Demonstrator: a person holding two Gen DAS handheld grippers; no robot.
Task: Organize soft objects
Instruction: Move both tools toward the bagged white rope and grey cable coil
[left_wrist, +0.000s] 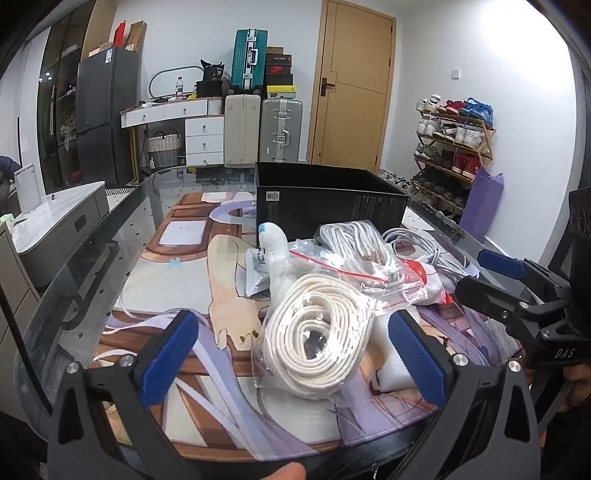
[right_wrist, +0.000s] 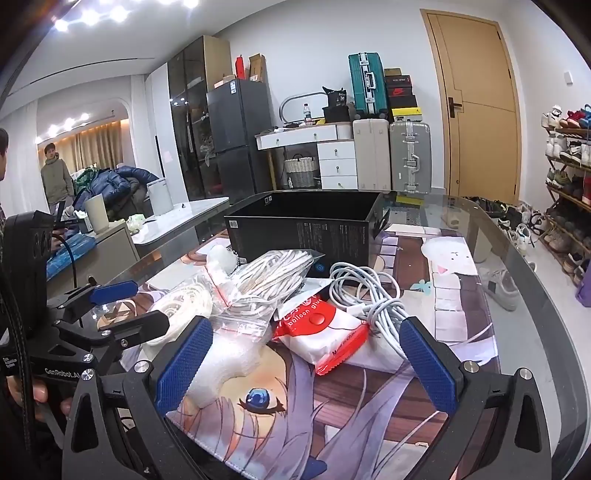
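Note:
A pile of soft things lies on the printed mat in front of an open black box (left_wrist: 328, 199) (right_wrist: 303, 225). Nearest my left gripper (left_wrist: 295, 354) is a clear bag with a coiled white strap (left_wrist: 317, 343); the open jaws stand on either side of it, apart from it. Behind it lie a zip bag of white cord (left_wrist: 351, 240) (right_wrist: 273, 277), a white plush toy (left_wrist: 273, 240) and grey cables (right_wrist: 369, 291). My right gripper (right_wrist: 306, 358) is open and empty, facing a red-and-white pouch (right_wrist: 325, 332) and white foam (right_wrist: 225, 365).
The glass table edge (right_wrist: 546, 317) curves round at the right, with a shoe rack (left_wrist: 454, 147) and a purple bag (left_wrist: 484, 203) beyond. Suitcases (left_wrist: 262, 129) and a dresser stand at the far wall. A person (right_wrist: 55, 173) stands at the far left.

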